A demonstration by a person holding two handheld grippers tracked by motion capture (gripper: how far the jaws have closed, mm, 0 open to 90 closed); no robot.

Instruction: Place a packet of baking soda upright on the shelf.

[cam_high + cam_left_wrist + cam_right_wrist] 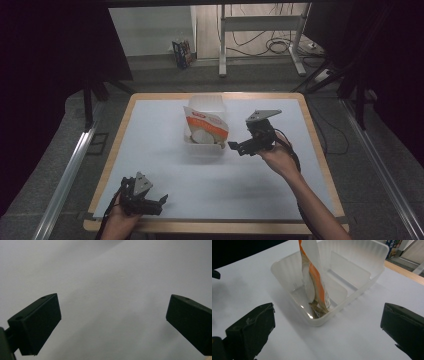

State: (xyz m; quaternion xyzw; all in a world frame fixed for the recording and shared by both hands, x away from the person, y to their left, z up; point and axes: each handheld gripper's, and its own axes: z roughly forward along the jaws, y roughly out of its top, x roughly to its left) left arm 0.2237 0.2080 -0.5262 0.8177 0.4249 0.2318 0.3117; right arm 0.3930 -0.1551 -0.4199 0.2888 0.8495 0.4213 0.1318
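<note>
Up near the middle of the desk [150, 130] sits a clear plastic bin [206, 145] with an orange-and-white pouch [206, 125] standing upright inside, leaning on a divider. Right tongs [240, 147] hover just beside the bin's right edge, jaws spread wide and holding nothing; in the right gripper view the bin [287, 270] and pouch [312, 275] sit straight ahead. Left tongs [159, 201] hang way back at the near-left edge, also wide, over bare desk [112, 277].
</note>
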